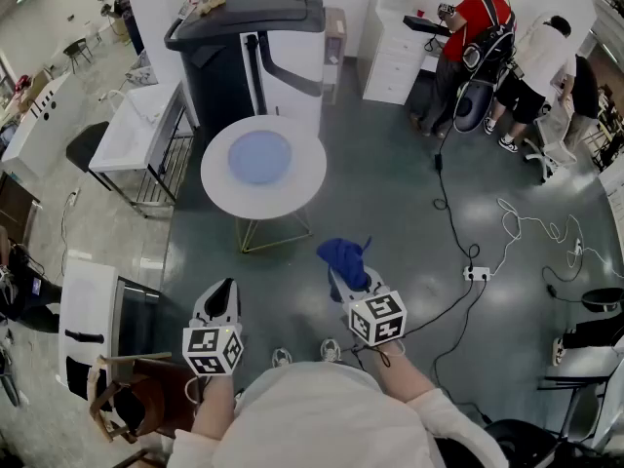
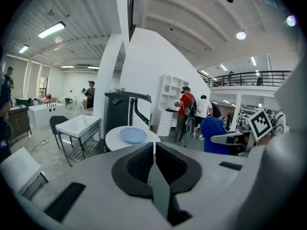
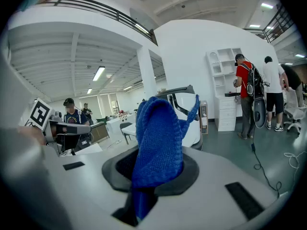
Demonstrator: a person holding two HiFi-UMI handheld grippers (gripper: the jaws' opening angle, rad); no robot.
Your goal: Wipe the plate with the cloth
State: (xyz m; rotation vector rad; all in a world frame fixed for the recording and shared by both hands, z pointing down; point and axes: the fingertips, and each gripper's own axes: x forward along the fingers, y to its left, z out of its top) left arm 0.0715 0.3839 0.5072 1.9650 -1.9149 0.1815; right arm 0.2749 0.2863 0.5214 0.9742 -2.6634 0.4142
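Note:
A pale blue plate lies on the round white table ahead of me; it also shows in the left gripper view as the plate on that table. My right gripper is shut on a blue knitted cloth, which bunches up between the jaws as the cloth. My left gripper is shut with nothing in it, its jaws meeting in the left gripper view. Both grippers hang well short of the table, over the floor.
A large dark printer-like machine stands behind the table. A white sink stand is at the left. Two people stand by white shelves at the back right. Cables and a power strip lie on the floor at the right.

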